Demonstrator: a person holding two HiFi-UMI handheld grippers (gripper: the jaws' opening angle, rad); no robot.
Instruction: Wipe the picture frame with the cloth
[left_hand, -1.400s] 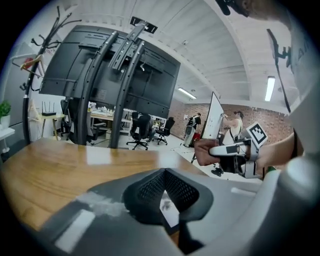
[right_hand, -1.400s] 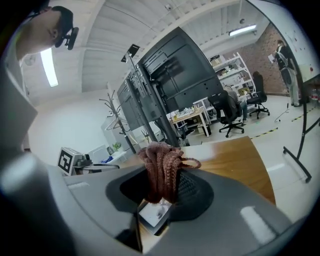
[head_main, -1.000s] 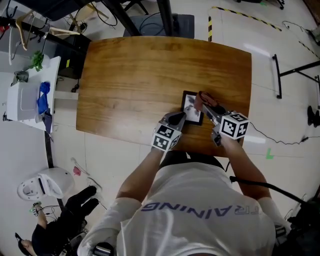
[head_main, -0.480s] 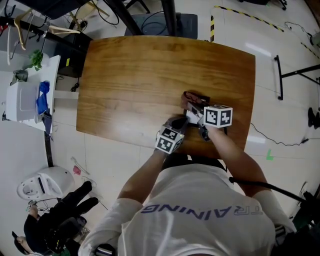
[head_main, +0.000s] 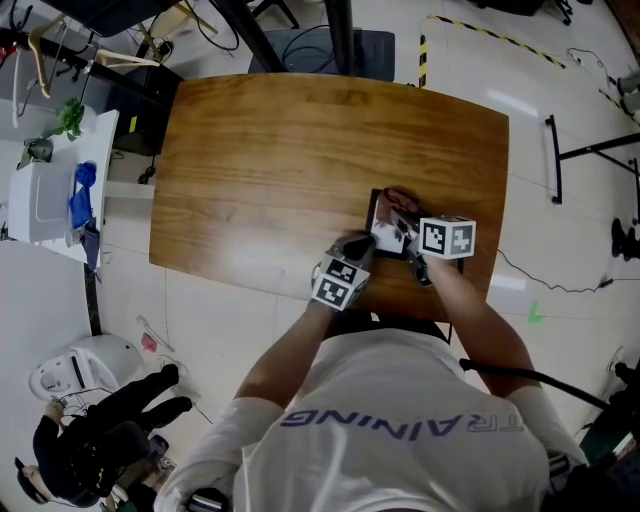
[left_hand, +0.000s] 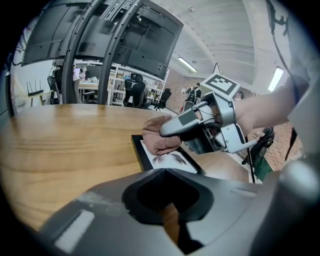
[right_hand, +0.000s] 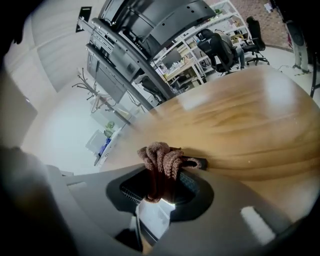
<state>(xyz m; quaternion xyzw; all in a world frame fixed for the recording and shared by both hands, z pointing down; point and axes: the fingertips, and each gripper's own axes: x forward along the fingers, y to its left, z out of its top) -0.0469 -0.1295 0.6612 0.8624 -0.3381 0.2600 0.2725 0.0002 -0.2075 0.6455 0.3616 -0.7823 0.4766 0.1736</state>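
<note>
A black picture frame (head_main: 383, 240) with a white print lies flat near the front right of the wooden table (head_main: 280, 160). My right gripper (head_main: 400, 218) is shut on a bunched brown cloth (head_main: 399, 201), which rests on the frame's far part. The right gripper view shows the cloth (right_hand: 162, 157) sticking out of my right gripper (right_hand: 162, 182) above the frame's dark corner (right_hand: 200, 163). My left gripper (head_main: 358, 245) sits at the frame's near left edge with its jaws shut and nothing seen between them. In the left gripper view the frame (left_hand: 172, 161) and cloth (left_hand: 159, 140) lie just ahead of my left gripper (left_hand: 170, 215).
The table's front edge (head_main: 260, 285) runs close under both grippers. A white cabinet (head_main: 45, 200) with a blue item stands off to the left. A person in dark clothing (head_main: 90, 450) crouches at the lower left. A black stand (head_main: 555, 150) and a cable lie on the floor at right.
My right gripper carried the cloth leftward over the frame, then a little back to the right. The left gripper has stayed at the frame's near edge.
</note>
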